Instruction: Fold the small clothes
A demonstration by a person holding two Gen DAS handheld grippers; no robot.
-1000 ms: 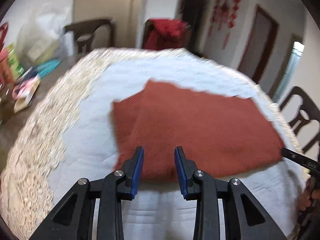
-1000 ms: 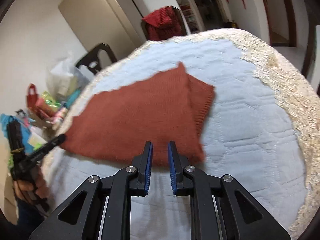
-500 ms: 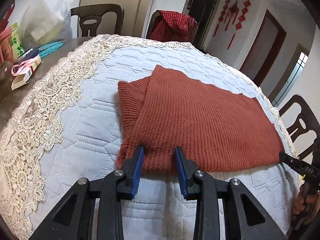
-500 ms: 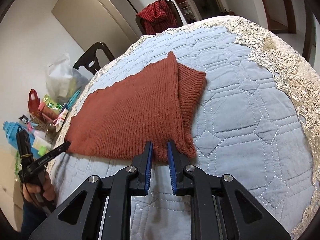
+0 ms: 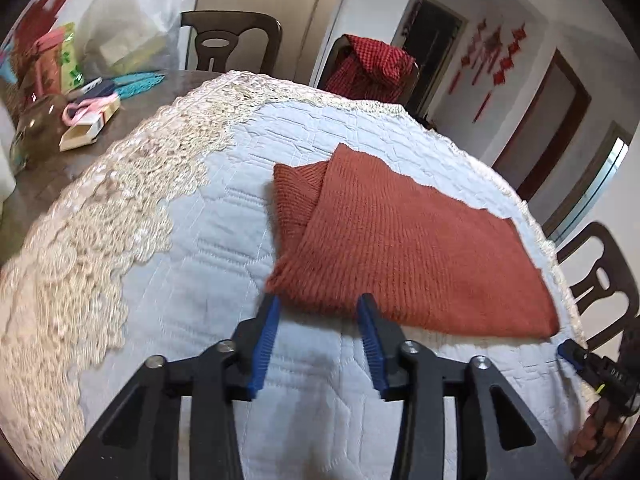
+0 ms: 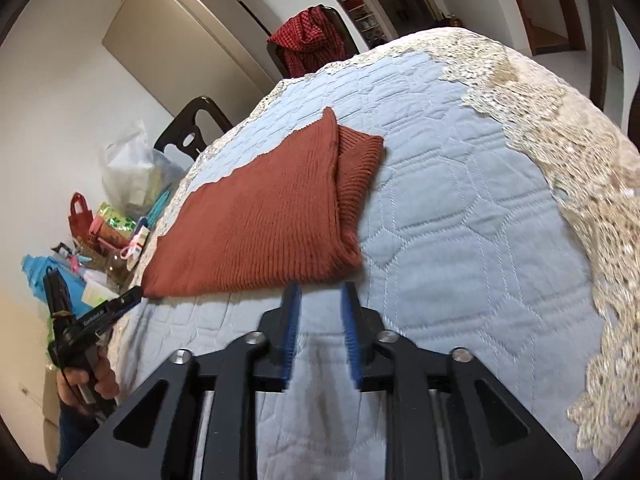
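Left gripper and right gripper both just opening, nothing between jaws, one rust-red ribbed knit garment folded flat on one quilted cloth.

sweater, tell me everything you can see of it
The sweater is a rust-red ribbed knit, folded into a flat, roughly rectangular slab on the quilt. A narrower ribbed layer sticks out from under the top layer at one end. Both grippers sit just off its near edge, jaws open, apparently not touching it.
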